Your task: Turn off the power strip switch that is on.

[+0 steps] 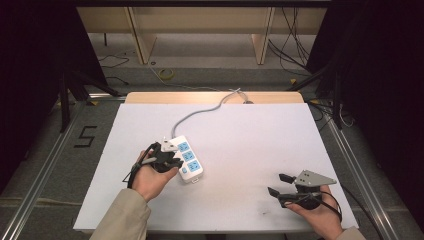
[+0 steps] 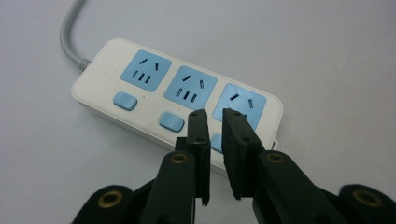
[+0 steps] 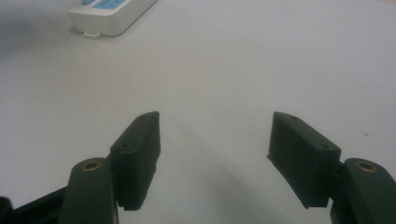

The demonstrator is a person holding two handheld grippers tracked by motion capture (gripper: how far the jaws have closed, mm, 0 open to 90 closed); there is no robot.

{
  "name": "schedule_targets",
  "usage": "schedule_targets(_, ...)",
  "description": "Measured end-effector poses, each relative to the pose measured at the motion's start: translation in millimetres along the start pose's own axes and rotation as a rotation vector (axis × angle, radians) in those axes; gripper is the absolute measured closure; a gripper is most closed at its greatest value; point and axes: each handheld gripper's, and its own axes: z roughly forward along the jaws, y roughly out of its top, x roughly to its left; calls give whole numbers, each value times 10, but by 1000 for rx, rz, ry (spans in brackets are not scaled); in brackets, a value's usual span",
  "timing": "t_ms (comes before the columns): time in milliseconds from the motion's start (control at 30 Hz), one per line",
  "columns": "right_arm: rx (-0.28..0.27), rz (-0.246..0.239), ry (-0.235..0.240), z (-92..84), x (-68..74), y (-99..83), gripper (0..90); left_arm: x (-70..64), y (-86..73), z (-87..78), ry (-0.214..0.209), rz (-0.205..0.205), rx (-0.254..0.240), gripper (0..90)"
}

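Hovering: left gripper (image 2: 215, 114), jaws barely parted, gripping nothing, above power strip (image 2: 154, 88) mid-tabletop (image 1: 240, 135).
Right gripper (image 3: 212, 140): jaws spread, empty, near right edge.

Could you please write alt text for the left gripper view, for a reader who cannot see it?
A white plastic power strip with three blue sockets and blue switches lies on a pale grey table, its grey cable leading off at upper left. The left gripper hovers over the strip's near end, black jaws slightly apart with nothing between them.
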Motion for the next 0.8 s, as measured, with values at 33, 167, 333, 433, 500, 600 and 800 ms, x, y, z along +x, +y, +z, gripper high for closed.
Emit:
schedule_targets(33,0,0,0,0,0,0,348,8,-8,-15,-6,-1,-6,782)
schedule_targets(167,0,0,1,0,3,1,348,39,-40,-60,-48,-27,-41,731)
schedule_targets(333,1,1,0,1,3,1,348,54,-66,-106,-45,-27,-85,664)
schedule_targets(433,0,1,0,0,3,1,348,67,-97,-116,-29,-11,-120,595)
schedule_targets(500,0,1,0,1,1,1,348,77,-118,-121,-15,-3,-135,547)
schedule_targets(600,0,1,1,1,3,1,348,90,-151,-129,-7,13,-146,464)
schedule_targets(800,-1,0,3,2,2,1,348,94,-199,-155,17,-13,-143,302)
